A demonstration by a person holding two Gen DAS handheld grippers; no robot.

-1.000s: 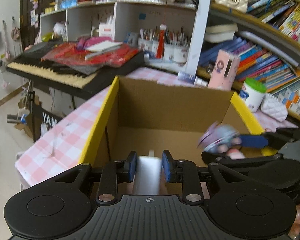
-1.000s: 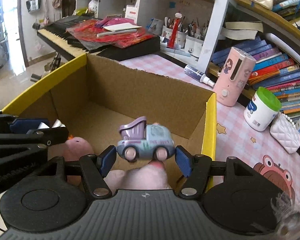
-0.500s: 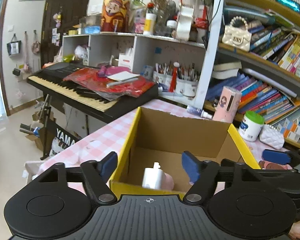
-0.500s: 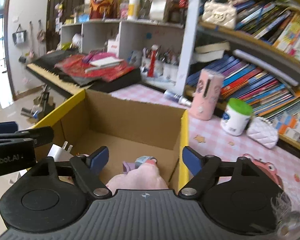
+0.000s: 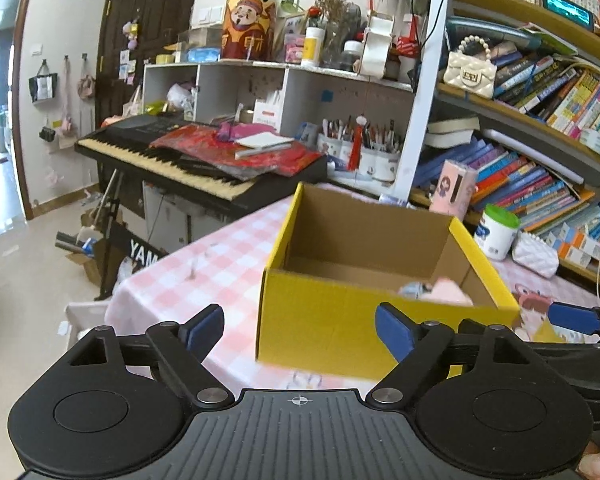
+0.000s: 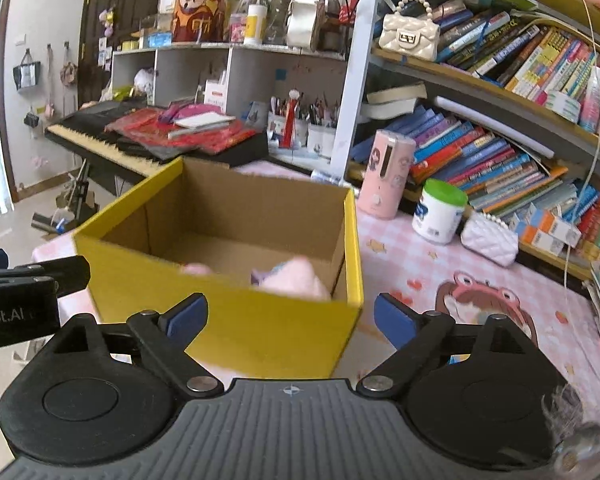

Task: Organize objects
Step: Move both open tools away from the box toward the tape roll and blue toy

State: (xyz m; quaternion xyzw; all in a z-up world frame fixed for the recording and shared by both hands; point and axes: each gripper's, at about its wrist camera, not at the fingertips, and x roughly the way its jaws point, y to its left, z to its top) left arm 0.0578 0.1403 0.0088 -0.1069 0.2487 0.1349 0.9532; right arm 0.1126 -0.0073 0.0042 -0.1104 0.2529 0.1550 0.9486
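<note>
Lived-in home room, study or hobby corner: crowded bookshelf (image 6: 500, 152) packed with colourful books, electronic keyboard (image 5: 180, 164) on stand under red cloth, white cubby shelf (image 5: 260, 88) with pen cups, figurine, dried flowers, small bags (image 5: 44, 84) hung on wall hooks, pink checked tablecloth (image 5: 220, 256), dark wooden door (image 5: 148, 12), tiled floor

Yellow-sided brown cardboard box (image 6: 236, 320), pink-and-white checked tablecloth (image 5: 204, 268), green-lidded white jar (image 6: 440, 212), black keyboard (image 5: 180, 160)
</note>
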